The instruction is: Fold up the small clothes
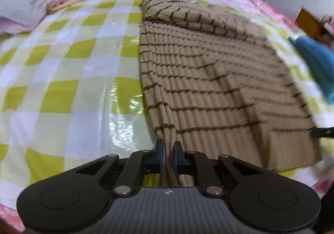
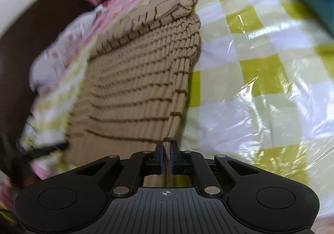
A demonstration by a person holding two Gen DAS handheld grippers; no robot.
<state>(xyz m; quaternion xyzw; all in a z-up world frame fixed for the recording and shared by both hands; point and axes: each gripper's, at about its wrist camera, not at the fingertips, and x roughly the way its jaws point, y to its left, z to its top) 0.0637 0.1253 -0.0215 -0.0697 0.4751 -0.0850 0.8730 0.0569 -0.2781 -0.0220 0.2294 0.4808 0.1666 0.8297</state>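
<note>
Both wrist views close, angled down; share brown knit (image 1: 208, 79) on checked bedcover (image 2: 261, 71)

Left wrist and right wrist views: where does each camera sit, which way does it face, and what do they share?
Left wrist: on the left gripper, looking down along its fingers, shut on the near-left edge of the brown striped sweater; the right gripper's tip shows at right.
Right wrist: on the right gripper, looking down, shut on the sweater's near-right edge.
Shared: the sweater, the checked bed cover, the teal cloth.
</note>
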